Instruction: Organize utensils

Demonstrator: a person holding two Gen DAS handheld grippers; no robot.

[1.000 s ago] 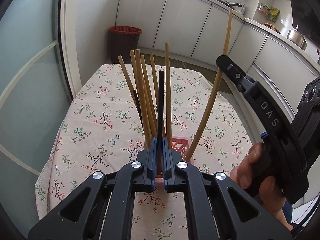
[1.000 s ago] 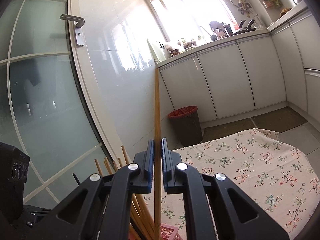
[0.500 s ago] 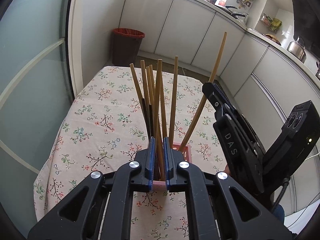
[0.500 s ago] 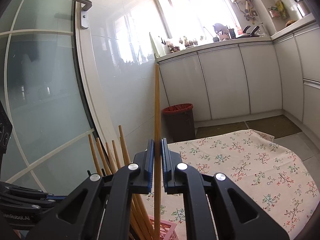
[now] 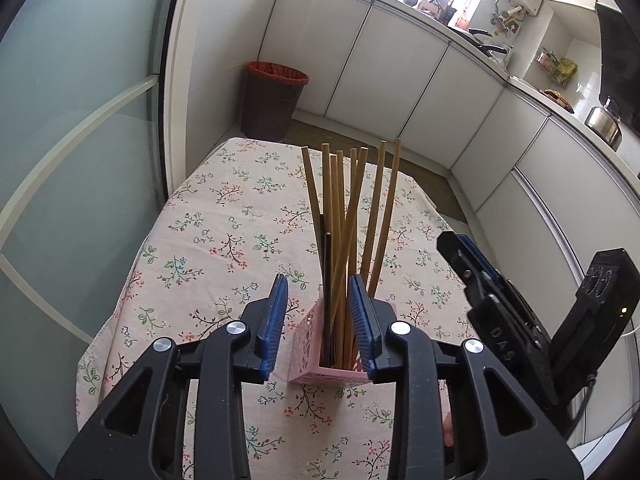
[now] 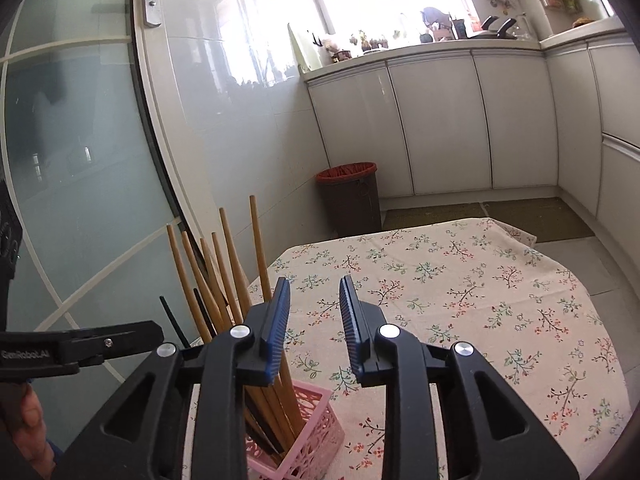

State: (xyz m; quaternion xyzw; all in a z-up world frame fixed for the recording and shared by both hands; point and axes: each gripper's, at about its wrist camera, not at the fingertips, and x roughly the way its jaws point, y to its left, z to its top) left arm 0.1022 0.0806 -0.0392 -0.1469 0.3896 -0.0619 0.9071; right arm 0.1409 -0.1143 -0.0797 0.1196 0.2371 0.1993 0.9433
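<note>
Left claw: we see our left claw point(image 5: 318, 312) with its blue-padded fingers point(image 5: 274, 320) spread apart, holding nothing; the pink holder sits in the gap between them, and we cannot tell whether the pads touch it.
Right claw: our right claw point(image 6: 314, 328) also stands apart and empty, just to the right of the holder in its own view; from the left wrist view it appears at the right edge point(image 5: 476, 268).
Holder: the small pink perforated plastic basket point(image 5: 308, 356) stands upright on the table, near the front edge.
Chopsticks: the long tan bamboo chopsticks point(image 5: 340, 220) stand bundled in the basket, leaning at slightly different angles and crossing one another; their upper ends fan out above the rim.
Dark sticks: two thin black chopsticks point(image 5: 327, 288) stand in the same basket, shorter than the bamboo ones.
Table: the table covered with a cream floral-print cloth point(image 6: 480, 300) carries the basket.
Background: a dark brown waste bin with a red liner point(image 6: 350, 196) stands on the floor beyond the table, beside the white glossy cabinets point(image 6: 440, 120); a frosted glass door point(image 6: 60, 140) lies to the left.
</note>
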